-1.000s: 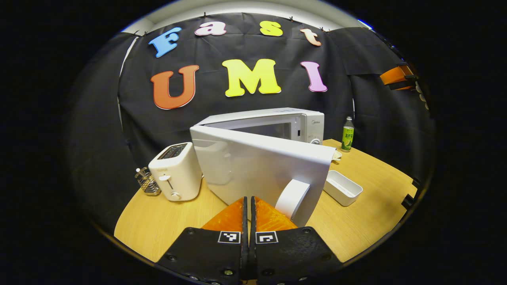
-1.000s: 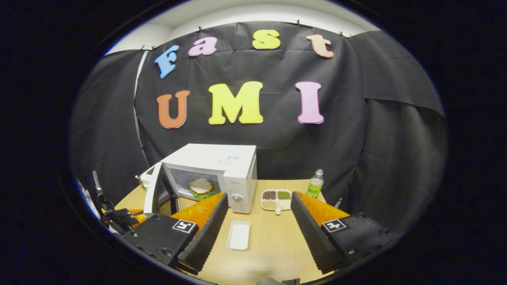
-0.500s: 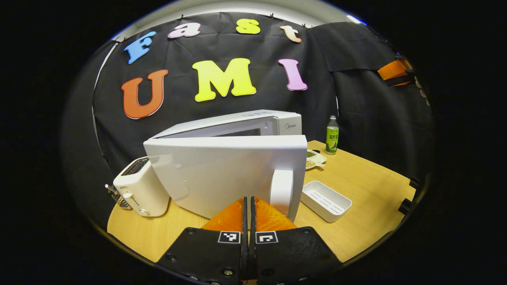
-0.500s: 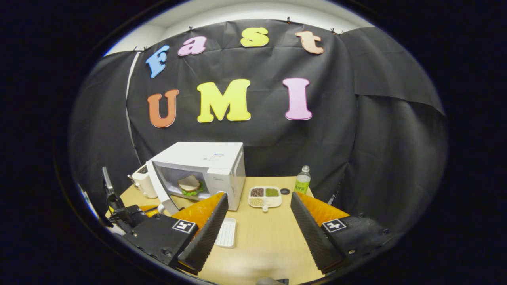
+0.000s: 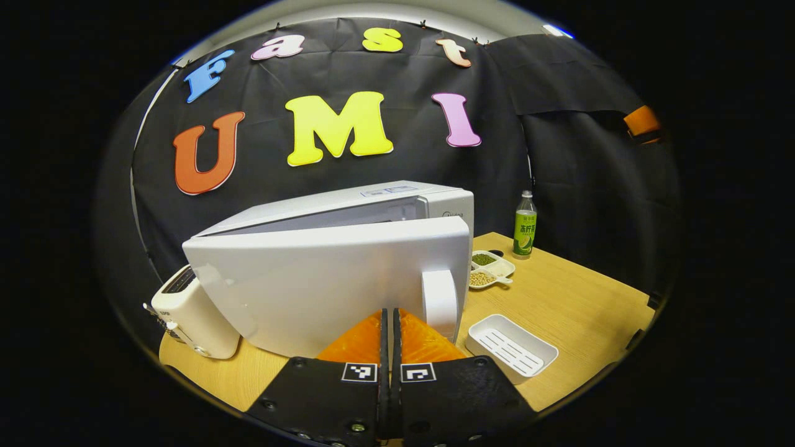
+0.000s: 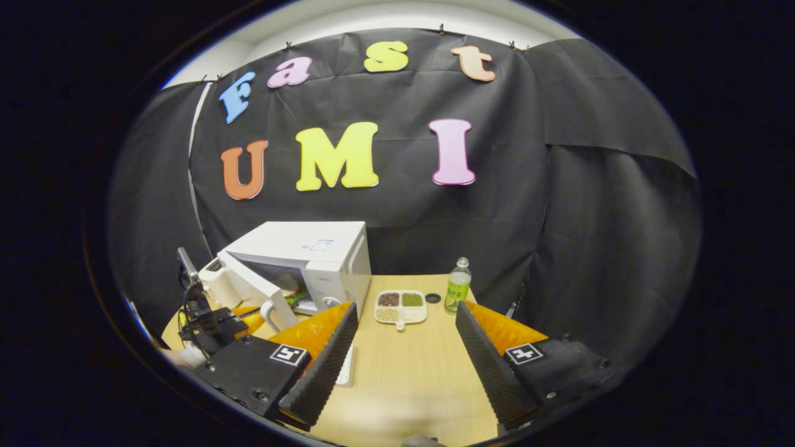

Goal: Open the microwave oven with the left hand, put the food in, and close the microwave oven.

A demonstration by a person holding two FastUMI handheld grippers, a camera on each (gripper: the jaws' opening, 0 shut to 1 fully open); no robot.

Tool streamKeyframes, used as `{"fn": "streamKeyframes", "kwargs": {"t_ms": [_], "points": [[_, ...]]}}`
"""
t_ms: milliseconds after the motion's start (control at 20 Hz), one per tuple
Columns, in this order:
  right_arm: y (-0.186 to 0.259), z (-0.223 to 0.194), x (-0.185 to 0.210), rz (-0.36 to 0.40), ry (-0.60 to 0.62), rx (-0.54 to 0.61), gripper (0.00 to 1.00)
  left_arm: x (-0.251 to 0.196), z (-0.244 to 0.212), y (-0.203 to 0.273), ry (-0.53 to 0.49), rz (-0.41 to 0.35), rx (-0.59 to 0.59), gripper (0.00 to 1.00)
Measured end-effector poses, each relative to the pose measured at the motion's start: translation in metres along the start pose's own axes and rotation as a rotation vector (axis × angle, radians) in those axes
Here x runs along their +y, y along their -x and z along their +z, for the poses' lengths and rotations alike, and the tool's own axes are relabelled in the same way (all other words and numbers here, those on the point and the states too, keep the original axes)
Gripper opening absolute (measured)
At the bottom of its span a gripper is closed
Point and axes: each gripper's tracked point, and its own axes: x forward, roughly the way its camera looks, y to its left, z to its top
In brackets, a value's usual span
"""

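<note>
Black cloth backs a wooden tabletop (image 5: pixel 559 310) where the left hand-held gripper (image 5: pixel 390 323), fingers together and empty, nudges the white microwave oven's rigid, smooth door (image 5: pixel 323 285) shut; its curved handle (image 5: pixel 440 304) offers purchase.

Left gripper (image 5: pixel 389 323) fingers together against microwave door (image 5: pixel 323 279), door ajar.

On the wooden table (image 6: pixel 410 366), the boxy microwave oven (image 6: pixel 310 257) stood left, a slotted toaster (image 5: pixel 186 313) at its far side; the divided dish of grains (image 6: pixel 400 306) and plastic bottle (image 6: pixel 458 285) lay to its right.
</note>
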Motion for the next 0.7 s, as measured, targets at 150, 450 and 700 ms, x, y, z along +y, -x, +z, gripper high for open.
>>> {"fn": "streamKeyframes", "kwargs": {"t_ms": [150,450,700], "points": [[-0.001,-0.002,-0.009,-0.006,0.002,0.005,1.00,0.002,0.003,-0.018,0.007,0.017,0.004,0.00],[-0.004,-0.002,-0.024,-0.018,0.008,0.013,0.92,0.000,0.010,-0.046,0.021,0.035,0.004,0.00],[-0.008,-0.005,-0.032,-0.023,0.000,0.025,0.92,0.002,0.018,-0.070,0.044,0.050,0.002,0.00]]}}
